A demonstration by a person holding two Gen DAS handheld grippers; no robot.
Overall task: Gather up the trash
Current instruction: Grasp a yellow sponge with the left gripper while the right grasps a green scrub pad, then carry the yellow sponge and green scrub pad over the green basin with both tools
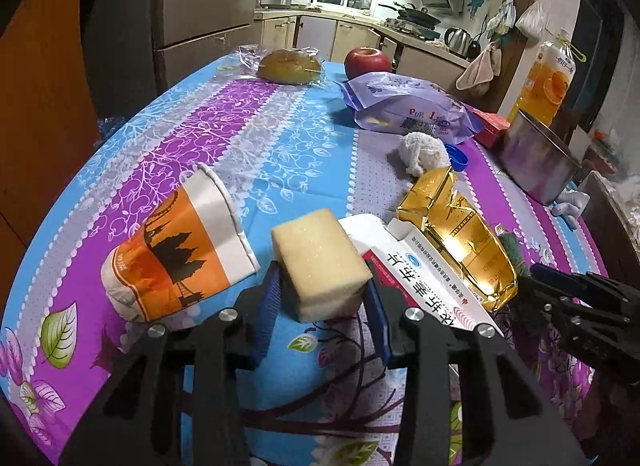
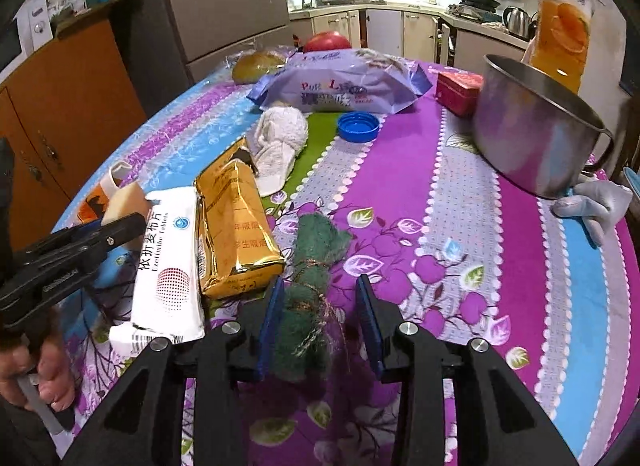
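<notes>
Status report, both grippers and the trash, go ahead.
Left gripper shut on yellow sponge. Right gripper astride green scouring pad, right pad clear of it. White medicine box, gold packet crowd alongside.

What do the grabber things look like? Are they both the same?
Yes, they match. The left gripper and right gripper are both black, with angular arms braced by triangular cut-outs and round silver bolts at the joints. Each finger ends in a flat, ribbed blue pad. The left one has small pale lettering on its side in the right wrist view.
</notes>
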